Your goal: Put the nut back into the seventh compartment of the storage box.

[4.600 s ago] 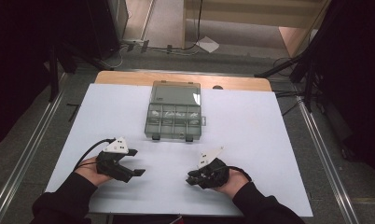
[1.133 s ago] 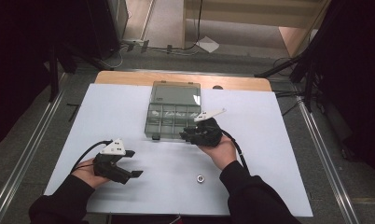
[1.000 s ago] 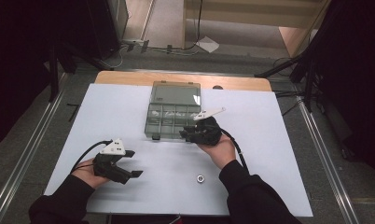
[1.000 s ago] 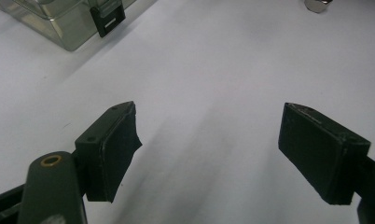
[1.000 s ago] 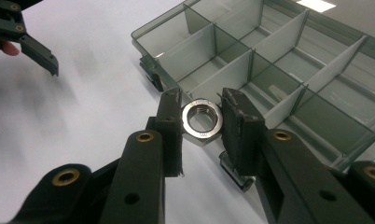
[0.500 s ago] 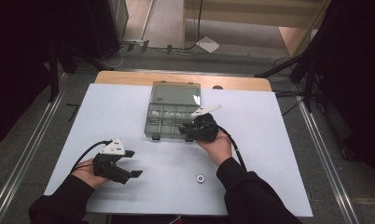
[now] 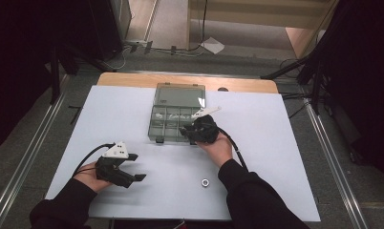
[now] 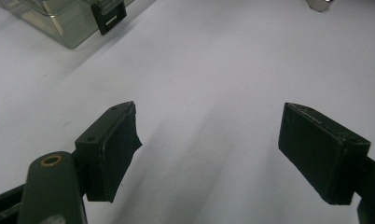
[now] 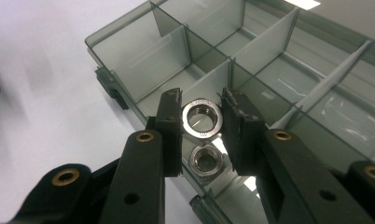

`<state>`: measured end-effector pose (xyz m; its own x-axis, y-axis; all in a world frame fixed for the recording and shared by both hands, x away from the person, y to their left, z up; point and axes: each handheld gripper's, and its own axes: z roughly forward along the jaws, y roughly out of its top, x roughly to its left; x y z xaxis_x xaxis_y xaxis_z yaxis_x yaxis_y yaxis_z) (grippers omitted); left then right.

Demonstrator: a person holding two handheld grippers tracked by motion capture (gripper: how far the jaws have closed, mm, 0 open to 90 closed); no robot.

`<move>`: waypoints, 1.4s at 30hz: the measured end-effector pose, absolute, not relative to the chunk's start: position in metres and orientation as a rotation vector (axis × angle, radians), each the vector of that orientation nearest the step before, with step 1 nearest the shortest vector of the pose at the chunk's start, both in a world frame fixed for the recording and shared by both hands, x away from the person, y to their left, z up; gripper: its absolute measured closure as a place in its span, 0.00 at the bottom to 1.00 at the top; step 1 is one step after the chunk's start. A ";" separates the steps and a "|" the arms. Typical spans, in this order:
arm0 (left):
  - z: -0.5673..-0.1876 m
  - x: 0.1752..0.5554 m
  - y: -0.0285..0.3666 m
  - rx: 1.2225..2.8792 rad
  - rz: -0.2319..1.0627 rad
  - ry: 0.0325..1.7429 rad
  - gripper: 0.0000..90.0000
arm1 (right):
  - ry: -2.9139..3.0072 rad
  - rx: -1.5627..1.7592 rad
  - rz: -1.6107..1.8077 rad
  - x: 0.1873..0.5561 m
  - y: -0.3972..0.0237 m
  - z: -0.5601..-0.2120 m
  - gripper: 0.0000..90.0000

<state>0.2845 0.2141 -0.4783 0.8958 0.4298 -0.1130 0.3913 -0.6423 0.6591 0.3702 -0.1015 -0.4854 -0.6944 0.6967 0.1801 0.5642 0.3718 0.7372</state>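
My right claw pinches a shiny steel hex nut over the front compartment of the smoky clear plastic organiser box, directly above a second steel nut lying inside. My left claw rests wide and empty on the white table; another small nut lies loose there.

Both forearms were covered by dark long sleeves, cuffs ending at the wrists. The left gripper was black, topped by a pale grey three-cornered plate, with a black cable looping from its rear. The right gripper matched it, its own grey plate angled above and a black cable trailing beside the sleeve. Up close, black arms bore brass-ringed pivot holes, and square, matte black pads carried small screw holes.
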 end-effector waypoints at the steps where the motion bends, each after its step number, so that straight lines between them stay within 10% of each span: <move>1: -0.478 0.284 0.214 2.340 0.069 0.584 0.22 | 2.470 1.142 1.220 0.370 -0.101 -0.486 0.79; 42: -0.477 0.283 0.216 2.308 0.075 0.583 0.22 | 2.523 0.917 1.430 0.328 -0.124 -0.455 0.39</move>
<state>0.2834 0.2157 -0.4766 0.8951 0.4307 -0.1157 0.3872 -0.6216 0.6810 0.3284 -0.1236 -0.4554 -0.8137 0.5457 0.2001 0.4520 0.3778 0.8081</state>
